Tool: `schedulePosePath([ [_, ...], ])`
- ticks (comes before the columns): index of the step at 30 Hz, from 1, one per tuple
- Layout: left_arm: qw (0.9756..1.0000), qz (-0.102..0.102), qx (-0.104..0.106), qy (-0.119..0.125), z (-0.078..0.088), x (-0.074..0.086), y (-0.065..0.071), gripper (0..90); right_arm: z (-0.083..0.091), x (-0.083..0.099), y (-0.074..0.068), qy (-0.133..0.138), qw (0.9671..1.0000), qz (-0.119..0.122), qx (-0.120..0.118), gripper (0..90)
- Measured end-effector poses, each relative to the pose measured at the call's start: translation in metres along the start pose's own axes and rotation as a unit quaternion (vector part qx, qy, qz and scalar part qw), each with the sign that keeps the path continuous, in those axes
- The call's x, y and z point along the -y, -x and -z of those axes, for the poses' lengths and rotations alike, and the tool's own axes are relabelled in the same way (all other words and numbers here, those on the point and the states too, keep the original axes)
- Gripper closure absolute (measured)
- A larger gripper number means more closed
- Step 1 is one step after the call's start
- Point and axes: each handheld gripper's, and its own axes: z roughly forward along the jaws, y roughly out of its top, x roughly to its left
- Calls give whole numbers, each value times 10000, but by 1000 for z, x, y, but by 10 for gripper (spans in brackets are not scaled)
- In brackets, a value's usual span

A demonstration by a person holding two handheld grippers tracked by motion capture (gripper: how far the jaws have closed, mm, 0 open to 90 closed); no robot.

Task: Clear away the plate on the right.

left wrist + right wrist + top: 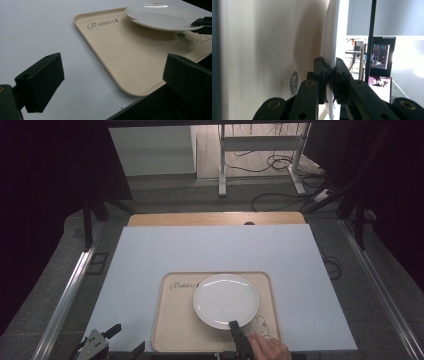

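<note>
A white round plate point(226, 300) hangs over the right half of a beige tray point(172, 330) printed with "Rabbit". My right gripper point(234, 325) comes in from the bottom edge under a hand and is shut on the plate's near rim. In the right gripper view the two black pads point(321, 72) pinch the thin white rim point(334, 30), with the tray point(262, 50) behind it. In the left gripper view the plate point(155, 16) floats a little above the tray point(125, 50) and casts a shadow on it. My left gripper point(126, 338) rests open at the front left corner, nothing between its fingers.
The tray lies near the front edge of a white board point(215, 250) that covers a wooden table point(215, 218). Metal rails point(70, 290) run along both sides. Beyond the table stand a desk frame point(222, 165) and loose cables point(280, 165) on the floor.
</note>
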Motion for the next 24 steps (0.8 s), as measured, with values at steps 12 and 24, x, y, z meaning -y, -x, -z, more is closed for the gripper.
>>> schedulePosePath([
  [12, 10000, -5, 8, -7, 0, 0, 0, 30, -11, -13, -4, 97, 9999, 29, -16, 829],
  [24, 10000, -11, 12, -6, 0, 0, 0, 30, -22, -19, -8, 211, 9996, 51, -165, 842],
])
